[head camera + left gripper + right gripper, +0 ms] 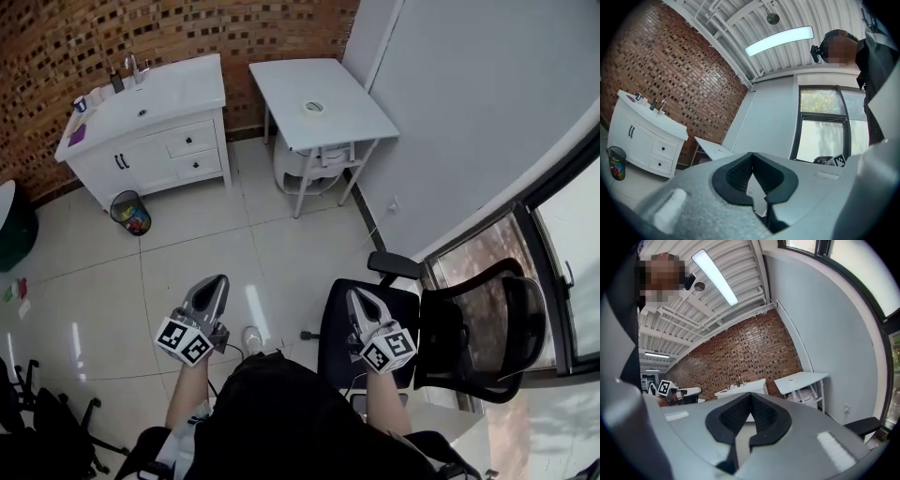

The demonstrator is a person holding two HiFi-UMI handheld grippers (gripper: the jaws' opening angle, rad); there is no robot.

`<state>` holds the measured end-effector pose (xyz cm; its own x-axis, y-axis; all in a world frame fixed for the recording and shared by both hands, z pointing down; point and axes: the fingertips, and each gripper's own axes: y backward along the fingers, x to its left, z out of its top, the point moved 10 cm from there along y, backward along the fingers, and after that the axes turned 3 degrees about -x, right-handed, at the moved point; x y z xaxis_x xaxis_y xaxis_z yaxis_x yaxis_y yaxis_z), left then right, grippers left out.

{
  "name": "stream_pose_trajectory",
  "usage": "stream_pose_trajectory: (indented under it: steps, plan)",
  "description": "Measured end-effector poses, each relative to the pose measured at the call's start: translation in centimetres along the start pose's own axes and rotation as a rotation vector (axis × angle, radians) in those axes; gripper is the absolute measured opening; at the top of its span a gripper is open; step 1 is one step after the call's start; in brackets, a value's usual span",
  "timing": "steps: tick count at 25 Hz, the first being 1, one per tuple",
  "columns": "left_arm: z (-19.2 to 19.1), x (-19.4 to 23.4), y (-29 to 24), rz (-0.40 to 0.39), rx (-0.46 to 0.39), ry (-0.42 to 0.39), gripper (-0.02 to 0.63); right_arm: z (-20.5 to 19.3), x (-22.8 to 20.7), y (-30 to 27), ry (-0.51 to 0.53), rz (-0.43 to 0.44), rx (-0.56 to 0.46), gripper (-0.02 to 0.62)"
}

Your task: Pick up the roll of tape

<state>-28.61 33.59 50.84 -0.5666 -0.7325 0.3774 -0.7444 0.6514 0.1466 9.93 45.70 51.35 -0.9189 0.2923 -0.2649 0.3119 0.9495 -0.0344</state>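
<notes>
Beyond right gripper (357,296), small pale roll of tape (314,107) lies flat

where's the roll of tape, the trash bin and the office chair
roll of tape (307,109), head view, left side of its ring
trash bin (114,207), head view, left rim
office chair (483,323), head view, mesh backrest

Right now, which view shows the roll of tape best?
Head view: the roll of tape lies in plain sight on the white table, seen from above. Both gripper views catch that table far off at a shallow angle; there the tape is at most a speck, too small to tell.
</notes>
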Motion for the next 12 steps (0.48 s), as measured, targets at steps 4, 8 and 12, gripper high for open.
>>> stream_pose_trajectory:
  steps: [4,8,12]
  plan:
    - [0.4,1.3,-3.8,-0.052,-0.002,0.001,0.002,1.2,-1.4,-1.2,0.014,-0.049,-0.043,0.006]
    - [0.8,3.4,-6.2,-0.068,-0.030,0.035,0.002,1.8,-2.1,-3.6,0.035,-0.049,-0.046,0.006]
    - [1.6,5.7,-7.6,-0.074,-0.005,-0.029,0.002,1.8,-2.3,-6.9,0.040,-0.040,-0.053,0.006]
